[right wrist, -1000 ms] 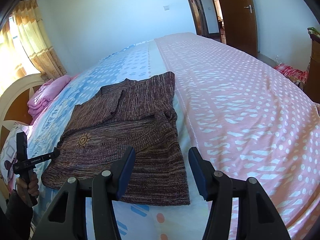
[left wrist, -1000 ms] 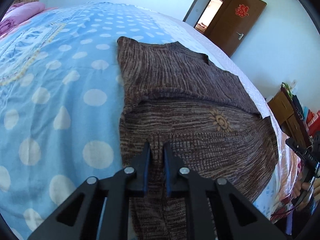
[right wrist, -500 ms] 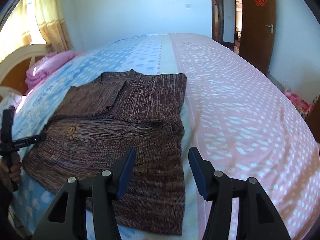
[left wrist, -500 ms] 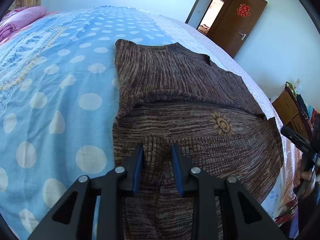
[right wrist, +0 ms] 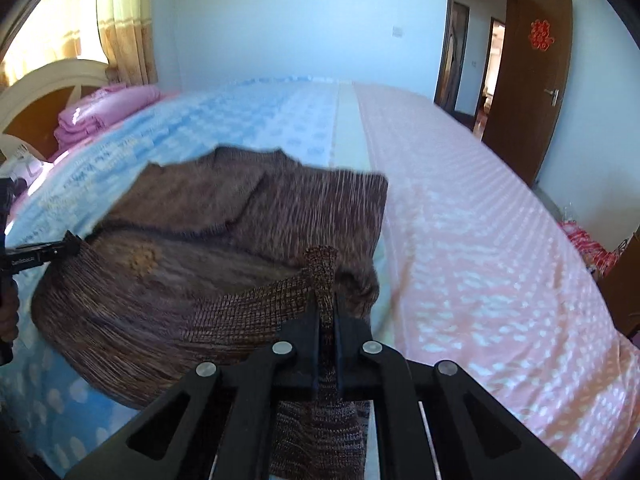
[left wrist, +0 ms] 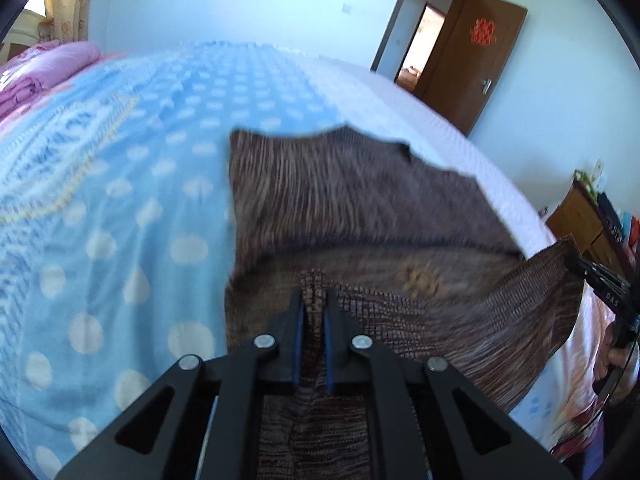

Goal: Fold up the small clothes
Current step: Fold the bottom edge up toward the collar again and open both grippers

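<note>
Left hand-held gripper (left wrist: 313, 304): jaws closed on a pinched-up ridge of the sweater's ribbed hem, blue pads pressing the fabric from both sides.
Sweater (left wrist: 360, 200): brown striped knit, sleeves folded over the chest, near hem lifted off the bed; a small tan emblem shows, blurred.
Right hand-held gripper (left wrist: 576, 262): at the right edge, its tip at the hem's far corner, which is raised; grip itself too small to tell.
Bed (left wrist: 120, 200): blue cover with white dots, paler toward the door.
Pink bedding (left wrist: 48, 64): folded at far left.
Door (left wrist: 476, 60): brown, open, a red ornament on it.
</note>
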`<state>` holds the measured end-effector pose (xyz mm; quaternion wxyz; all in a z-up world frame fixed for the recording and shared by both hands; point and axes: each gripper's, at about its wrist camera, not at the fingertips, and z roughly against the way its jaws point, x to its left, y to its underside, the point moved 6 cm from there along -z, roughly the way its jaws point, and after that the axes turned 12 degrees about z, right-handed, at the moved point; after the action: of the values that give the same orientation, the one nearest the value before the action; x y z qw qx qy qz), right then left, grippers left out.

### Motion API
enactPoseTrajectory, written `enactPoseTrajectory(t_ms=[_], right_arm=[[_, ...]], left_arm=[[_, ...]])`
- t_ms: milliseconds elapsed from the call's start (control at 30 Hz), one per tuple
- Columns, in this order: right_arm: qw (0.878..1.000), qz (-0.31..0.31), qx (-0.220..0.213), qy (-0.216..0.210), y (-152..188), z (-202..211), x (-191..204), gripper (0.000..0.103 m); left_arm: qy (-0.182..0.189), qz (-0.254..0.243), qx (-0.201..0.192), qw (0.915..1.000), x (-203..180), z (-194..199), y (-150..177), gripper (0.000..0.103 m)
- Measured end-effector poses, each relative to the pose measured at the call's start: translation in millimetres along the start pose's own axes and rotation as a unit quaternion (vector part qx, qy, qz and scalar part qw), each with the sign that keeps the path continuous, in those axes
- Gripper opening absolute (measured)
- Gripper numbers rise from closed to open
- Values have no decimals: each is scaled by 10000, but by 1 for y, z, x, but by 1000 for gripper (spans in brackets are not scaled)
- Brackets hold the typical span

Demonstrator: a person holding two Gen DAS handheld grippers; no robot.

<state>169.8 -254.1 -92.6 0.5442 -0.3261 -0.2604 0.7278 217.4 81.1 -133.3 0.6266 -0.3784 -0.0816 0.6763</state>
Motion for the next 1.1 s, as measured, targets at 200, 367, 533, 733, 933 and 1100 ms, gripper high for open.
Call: enactPoseTrajectory(t_ms=[200,367,533,733,933,1100], right_arm=[[9991,-20,-391,159,-39,2,-8,5],[9987,152,-421,225,-74,-25,-12,5],[9968,324,-485,555,-115,-64,-30,5],[9960,182,-324,818,-133,-133,-52,5],[9931,35,404,1103,-98,-205,-62,5],[9890,-18,741,1279,-88,-216,-66,5]], left_arm=[[-146,130,-385,9991,-6,9,-44,9],[-326,391,-475,9976,4,-8,-88,9],[-483,577,-549,9957,11,-37,-131,8],[-827,559,-634,9930,10,-85,-164,9],[-1366,382,-322,9894,16,-149,-156,9],[-1925,-14,-443,9803,14,-163,-151,14]])
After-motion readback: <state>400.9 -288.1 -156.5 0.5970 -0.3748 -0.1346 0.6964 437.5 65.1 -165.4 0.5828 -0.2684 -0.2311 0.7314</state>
